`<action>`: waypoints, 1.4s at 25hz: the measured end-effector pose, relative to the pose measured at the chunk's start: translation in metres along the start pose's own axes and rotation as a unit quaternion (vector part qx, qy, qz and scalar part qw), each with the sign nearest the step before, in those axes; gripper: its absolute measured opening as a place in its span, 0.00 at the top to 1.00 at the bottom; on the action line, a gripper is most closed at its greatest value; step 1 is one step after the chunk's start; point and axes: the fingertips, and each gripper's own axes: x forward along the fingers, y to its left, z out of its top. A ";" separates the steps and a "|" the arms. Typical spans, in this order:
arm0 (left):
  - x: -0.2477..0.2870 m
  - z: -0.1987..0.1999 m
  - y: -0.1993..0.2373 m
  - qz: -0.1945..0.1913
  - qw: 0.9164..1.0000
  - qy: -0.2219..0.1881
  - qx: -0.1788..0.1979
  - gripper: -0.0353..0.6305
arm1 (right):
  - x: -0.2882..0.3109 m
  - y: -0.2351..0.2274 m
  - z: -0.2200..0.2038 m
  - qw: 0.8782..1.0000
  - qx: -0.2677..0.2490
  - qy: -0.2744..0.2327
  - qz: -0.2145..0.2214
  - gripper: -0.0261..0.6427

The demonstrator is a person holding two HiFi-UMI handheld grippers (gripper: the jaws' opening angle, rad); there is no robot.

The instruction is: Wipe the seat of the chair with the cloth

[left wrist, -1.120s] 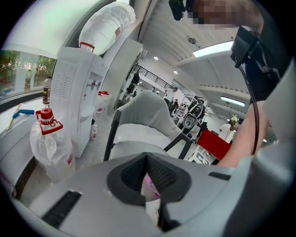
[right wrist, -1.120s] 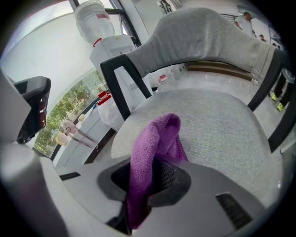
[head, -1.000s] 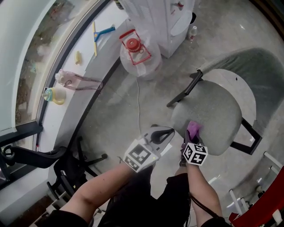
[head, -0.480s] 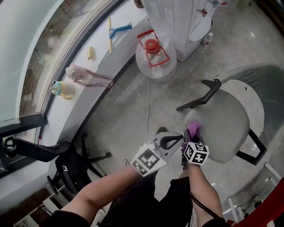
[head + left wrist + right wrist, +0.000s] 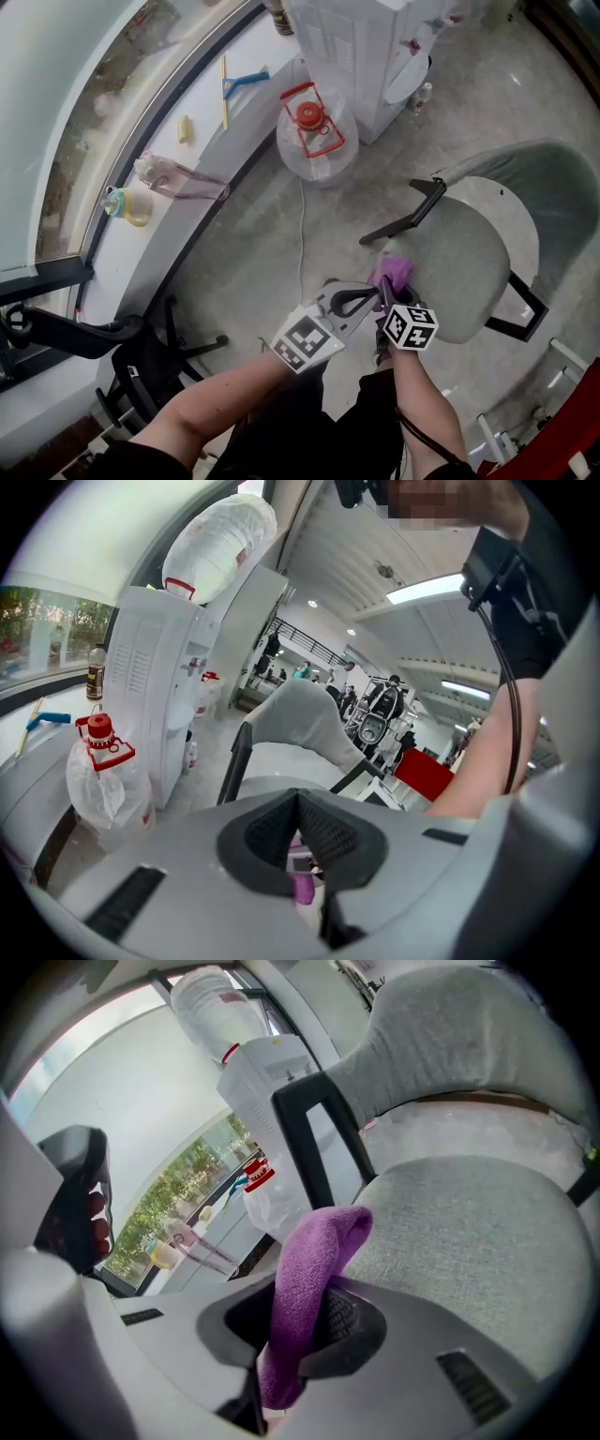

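Shows the right gripper [image 5: 388, 289] with jaws drawn narrow and clamped on a purple cloth [image 5: 394, 271]; the folded end stands out past the pads, and in the right gripper view the tail hangs below them. Places the cloth at the 9 o'clock edge of the grey chair seat [image 5: 469, 248], near the black armrest [image 5: 405, 211]; cannot tell whether fabric meets upholstery. Shows the left gripper [image 5: 367, 296] just beside the right one, at its 9 o'clock, jaws closed tip to tip on nothing, with a sliver of the cloth seen beyond them in the left gripper view. Sets the grey backrest [image 5: 553, 178] at 2 o'clock of the seat. Among containers, puts a clear water jug [image 5: 317, 127] with red cap and handle on the floor at 12 o'clock of the head view, contents not readable. Puts a white dispenser [image 5: 361, 47] just beside the jug at 1 o'clock, carrying an inverted bottle [image 5: 220, 546]. On the window ledge [image 5: 155, 239] at 10 o'clock, shows a pink pitcher [image 5: 173, 176] lying on its side and a yellow cup [image 5: 127, 204] just beside it, fill hidden.
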 end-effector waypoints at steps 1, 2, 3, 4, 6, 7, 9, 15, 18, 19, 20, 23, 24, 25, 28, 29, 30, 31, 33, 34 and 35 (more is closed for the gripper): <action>0.001 0.004 -0.002 -0.002 1.000 -0.002 0.000 0.94 | -0.008 -0.004 0.005 1.000 0.004 -0.007 -0.004 0.86; 0.002 0.007 -0.003 -0.004 1.000 -0.002 0.000 0.94 | -0.017 -0.009 0.010 1.000 0.008 -0.016 -0.009 0.86; 0.005 0.009 -0.006 -0.006 1.000 -0.002 0.002 0.94 | -0.027 -0.015 0.015 0.999 0.014 -0.027 -0.014 0.86; 0.008 0.011 -0.009 -0.009 1.000 -0.001 0.004 0.94 | -0.037 -0.023 0.020 0.999 0.023 -0.038 -0.020 0.86; 0.019 0.014 -0.017 -0.016 1.000 0.004 0.010 0.94 | -0.058 -0.043 0.026 0.997 0.043 -0.060 -0.034 0.86; 0.025 0.015 -0.023 -0.021 1.000 0.007 0.013 0.94 | -0.070 -0.054 0.027 0.996 0.050 -0.068 -0.040 0.86; 0.041 0.020 -0.035 -0.030 0.999 0.010 0.018 0.94 | -0.092 -0.082 0.027 0.994 0.056 -0.078 -0.057 0.86; 0.087 0.028 -0.080 -0.058 0.997 0.026 0.033 0.94 | -0.160 -0.188 -0.005 0.981 0.096 -0.086 -0.145 0.86; 0.105 0.031 -0.097 -0.068 0.996 0.033 0.042 0.94 | -0.184 -0.232 -0.020 0.975 0.096 -0.072 -0.186 0.86; 0.110 0.032 -0.102 -0.070 0.996 0.035 0.044 0.94 | -0.191 -0.244 -0.024 0.974 0.091 -0.066 -0.199 0.86; 0.114 0.032 -0.105 -0.072 0.996 0.036 0.044 0.94 | -0.196 -0.255 -0.027 0.972 0.084 -0.060 -0.211 0.86; 0.129 0.032 -0.113 -0.075 0.995 0.042 0.045 0.94 | -0.207 -0.282 -0.033 0.966 0.068 -0.045 -0.246 0.86; 0.133 0.031 -0.114 -0.076 0.995 0.044 0.045 0.94 | -0.210 -0.290 -0.035 0.963 0.066 -0.040 -0.257 0.86; 0.137 0.030 -0.115 -0.077 0.995 0.046 0.045 0.94 | -0.211 -0.297 -0.038 0.961 0.064 -0.034 -0.266 0.86; 0.147 0.026 -0.116 -0.076 0.995 0.049 0.041 0.94 | -0.205 -0.310 -0.045 0.959 0.059 -0.014 -0.276 0.86; 0.150 0.025 -0.115 -0.075 0.995 0.050 0.040 0.94 | -0.201 -0.313 -0.047 0.959 0.056 -0.007 -0.277 0.86; 0.152 0.023 -0.114 -0.074 0.995 0.051 0.040 0.94 | -0.196 -0.317 -0.049 0.959 0.056 0.001 -0.278 0.86; 0.154 0.021 -0.113 -0.072 0.995 0.053 0.039 0.94 | -0.190 -0.320 -0.052 0.959 0.059 0.009 -0.278 0.86; 0.156 0.017 -0.108 -0.067 0.995 0.055 0.038 0.94 | -0.179 -0.325 -0.057 0.957 0.068 0.022 -0.279 0.86; 0.155 0.015 -0.104 -0.064 0.996 0.056 0.037 0.94 | -0.175 -0.325 -0.057 0.957 0.071 0.026 -0.281 0.86; 0.153 0.014 -0.101 -0.060 0.996 0.056 0.035 0.94 | -0.172 -0.323 -0.057 0.956 0.072 0.028 -0.284 0.86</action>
